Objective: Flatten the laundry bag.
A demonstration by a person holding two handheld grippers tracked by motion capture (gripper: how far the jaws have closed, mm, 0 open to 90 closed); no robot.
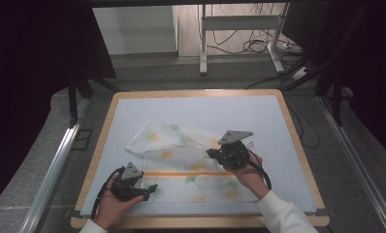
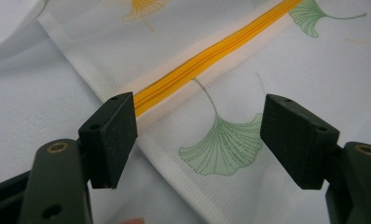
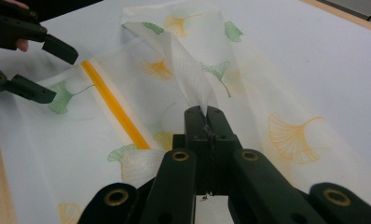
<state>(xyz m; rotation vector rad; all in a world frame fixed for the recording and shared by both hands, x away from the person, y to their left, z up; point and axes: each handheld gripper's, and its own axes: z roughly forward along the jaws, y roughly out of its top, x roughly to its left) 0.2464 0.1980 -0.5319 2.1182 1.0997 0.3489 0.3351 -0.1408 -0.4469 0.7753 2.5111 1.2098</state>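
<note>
- Wood-edged surface [image 1: 293, 131] with a pale blue-white top, seen from above, carrying everything else.
- White mesh bag [image 1: 181, 155] printed with green and yellow ginkgo leaves, spread flat across the near middle of the surface, its far-left part rumpled and folded over on itself.
- Orange zipper [image 1: 181, 173] running in a straight line across the bag's near half, from close to the left gripper toward the right hand; in the left gripper view, one end of it lying just beside the left-hand finger.
- Right gripper [image 1: 211, 153] held in the right hand [image 1: 247, 172], white sleeve behind it, over the right side of the bag; fingers [image 3: 195, 123] pressed together and clamped on a raised strip of the bag's mesh, pulled up off the surface in a narrow fold, as seen in the right gripper view.
- Left gripper [image 1: 151, 190] held in the left hand [image 1: 111, 204] at the bag's near-left corner; fingers [image 2: 111, 135] wide apart, low over the fabric, with the bag's hemmed edge and a green leaf print in the gap between them; touching the cloth or not, cannot tell.
</note>
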